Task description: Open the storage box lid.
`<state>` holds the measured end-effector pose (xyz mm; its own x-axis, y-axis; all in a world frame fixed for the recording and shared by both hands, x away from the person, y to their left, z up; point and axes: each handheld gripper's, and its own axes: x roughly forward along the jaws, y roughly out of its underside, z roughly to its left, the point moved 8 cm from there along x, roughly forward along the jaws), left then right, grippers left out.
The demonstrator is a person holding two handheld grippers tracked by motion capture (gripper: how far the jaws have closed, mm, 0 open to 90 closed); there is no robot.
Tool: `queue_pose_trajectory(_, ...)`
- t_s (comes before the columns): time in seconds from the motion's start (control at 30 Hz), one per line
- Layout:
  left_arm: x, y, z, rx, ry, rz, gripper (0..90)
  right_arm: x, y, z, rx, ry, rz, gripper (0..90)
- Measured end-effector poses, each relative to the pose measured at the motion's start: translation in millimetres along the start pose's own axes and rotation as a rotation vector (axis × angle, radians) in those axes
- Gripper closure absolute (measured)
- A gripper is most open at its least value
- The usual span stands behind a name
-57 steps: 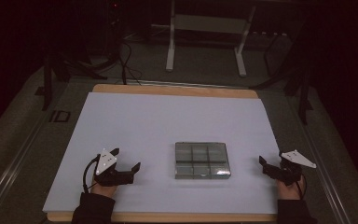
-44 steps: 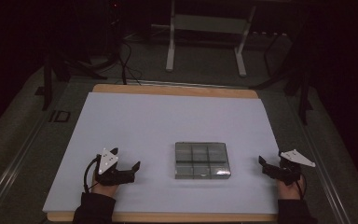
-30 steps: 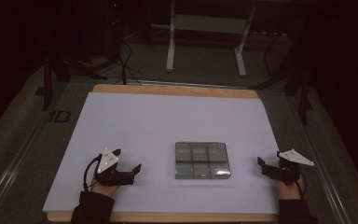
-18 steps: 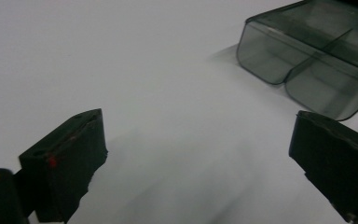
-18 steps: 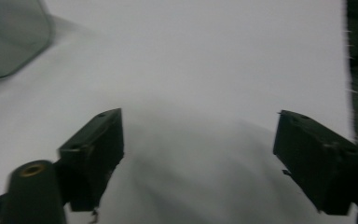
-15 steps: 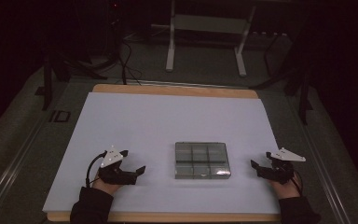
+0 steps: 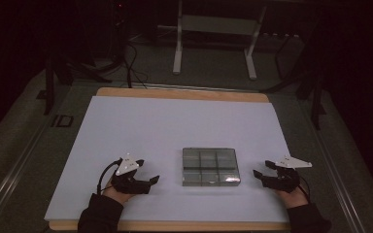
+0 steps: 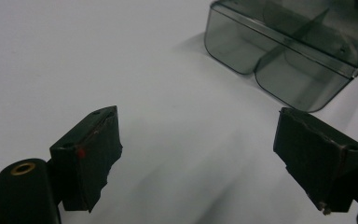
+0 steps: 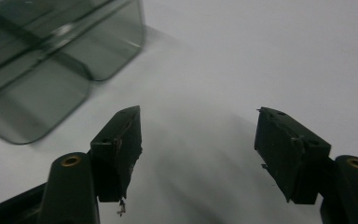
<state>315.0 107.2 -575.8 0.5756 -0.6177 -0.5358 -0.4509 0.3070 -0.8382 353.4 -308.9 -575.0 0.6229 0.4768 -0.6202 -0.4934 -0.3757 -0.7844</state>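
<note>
My L gripper [image 7: 151,180] jaws apart, just been closing, nothing btw | my R gripper [image 7: 259,174] same | clear smoky plastic divided box [image 7: 210,166] on white table sheet [image 7: 175,126], btw both, untouched.

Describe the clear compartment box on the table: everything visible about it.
The compartment box is a flat, smoky-clear case that looks like plastic, with rounded corners and thin inner dividers forming a grid of six cells, three across and two deep. No contents can be made out in it. It lies flat on the white table sheet, near the front edge, between the left gripper and the right gripper. Neither touches it.
</note>
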Motion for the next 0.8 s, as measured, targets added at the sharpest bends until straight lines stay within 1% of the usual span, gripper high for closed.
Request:
queue_pose_trajectory(0.03, 0.0, 0.0, 0.0, 0.0, 0.0, 0.0, 16.3, 0.0, 0.0, 0.0, 0.0, 0.0, 0.0, 32.2)
queue_pose_trajectory(0.1, 2.7, -1.2, -4.5, 0.004, 0.016, 0.006, 16.7, 0.8, -1.8, 6.2, -0.023, -0.02, -0.001, 33.8)
queue_pose_trajectory(0.13, 3.6, -1.5, -6.1, 0.006, 0.022, 0.009, 17.0, 1.6, -2.3, 8.2, -0.031, -0.023, 0.001, 34.2)
queue_pose_trajectory(0.2, 6.1, -2.5, -9.9, 0.009, 0.028, 0.012, 19.8, 2.8, -3.2, 12.9, -0.041, -0.04, 0.005, 34.4)
queue_pose_trajectory(0.33, 12.8, -3.2, -19.2, 0.024, 0.05, 0.037, 23.5, 4.4, -4.8, 19.7, -0.049, -0.069, 0.001, 40.1)
queue_pose_trajectory(0.4, 15.5, -3.9, -21.6, 0.032, 0.051, 0.045, 26.8, 5.4, -4.7, 21.9, -0.049, -0.081, -0.002, 42.7)
queue_pose_trajectory(0.43, 17.1, -4.7, -23.1, 0.035, 0.057, 0.044, 29.9, 5.9, -4.5, 22.5, -0.05, -0.085, -0.004, 45.0)
queue_pose_trajectory(0.47, 18.0, -5.2, -23.9, 0.036, 0.059, 0.044, 33.6, 6.5, -3.7, 23.5, -0.051, -0.095, -0.003, 49.5)
queue_pose_trajectory(0.5, 19.4, -6.0, -25.0, 0.041, 0.066, 0.044, 35.2, 7.0, -3.2, 24.2, -0.051, -0.102, -0.002, 52.6)
queue_pose_trajectory(0.53, 20.1, -6.3, -25.8, 0.047, 0.07, 0.042, 39.9, 7.6, -1.8, 25.0, -0.059, -0.11, 0.006, 56.1)
queue_pose_trajectory(0.57, 21.5, -6.7, -27.2, 0.063, 0.079, 0.041, 42.3, 7.9, -1.1, 25.4, -0.065, -0.115, 0.01, 57.8)
queue_pose_trajectory(0.6, 22.7, -6.9, -28.5, 0.068, 0.086, 0.045, 45.6, 8.3, -0.1, 26.8, -0.073, -0.123, 0.015, 61.3)
queue_pose_trajectory(0.63, 22.7, -6.9, -28.5, 0.068, 0.086, 0.045, 48.2, 8.3, -0.1, 26.8, -0.073, -0.123, 0.015, 61.3)
queue_pose_trajectory(0.67, 25.4, -7.3, -31.2, 0.08, 0.101, 0.051, 48.2, 8.7, 0.4, 27.8, -0.081, -0.128, 0.019, 63.3)
queue_pose_trajectory(0.7, 27.1, -7.8, -33.2, 0.085, 0.115, 0.056, 54.2, 9.5, 1.1, 30.7, -0.085, -0.147, 0.028, 67.3)
queue_pose_trajectory(0.73, 28.0, -8.4, -34.1, 0.083, 0.119, 0.056, 58.8, 10.6, 1.3, 32.8, -0.097, -0.156, 0.032, 69.9)
queue_pose_trajectory(0.8, 29.7, -10.0, -36.3, 0.077, 0.134, 0.053, 63.5, 11.3, 1.3, 35.2, -0.1, -0.165, 0.035, 73.1)
